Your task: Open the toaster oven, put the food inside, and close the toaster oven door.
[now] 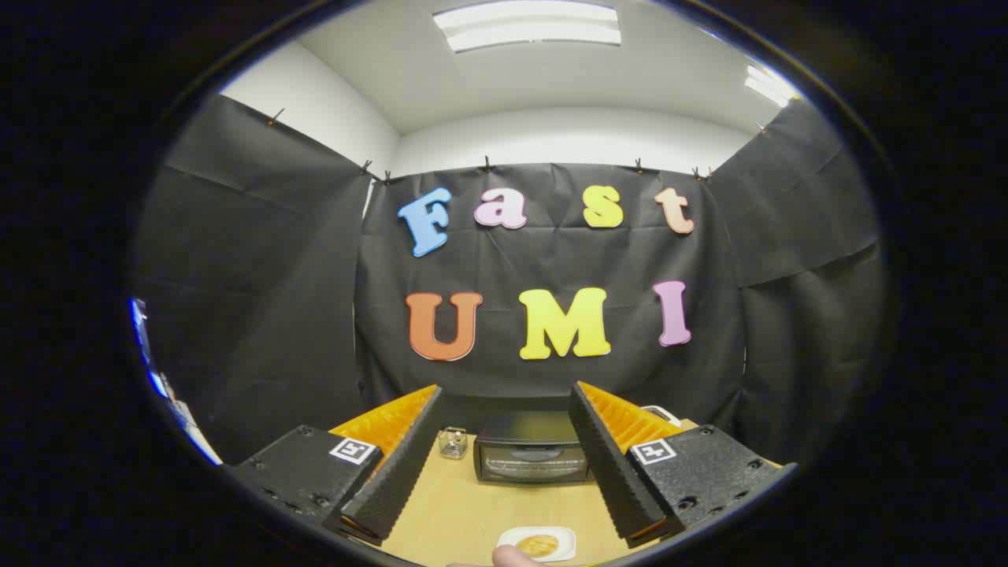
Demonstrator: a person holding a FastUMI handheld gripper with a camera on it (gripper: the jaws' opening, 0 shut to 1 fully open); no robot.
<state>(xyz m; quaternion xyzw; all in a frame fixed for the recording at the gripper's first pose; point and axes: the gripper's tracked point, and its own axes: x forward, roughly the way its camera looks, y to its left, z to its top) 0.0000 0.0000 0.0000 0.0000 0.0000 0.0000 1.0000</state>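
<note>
gripper (504, 398) agape, small jar (452, 442) beside toaster oven (531, 459)

One oven (532, 459) is counted on the table (457, 504), with its single door seen shut. One plate (537, 542) is counted nearer the fingers, and one piece of food (538, 545) is seen on it. One small clear jar (453, 442) is counted beside the oven. One gripper (504, 409) is counted, with two fingers spread wide apart and nothing held between them; two square markers are seen, one on each finger's base. One fingertip (513, 557) of a person is seen touching the plate's near rim. Two ceiling lights (528, 25) are counted overhead.
</note>
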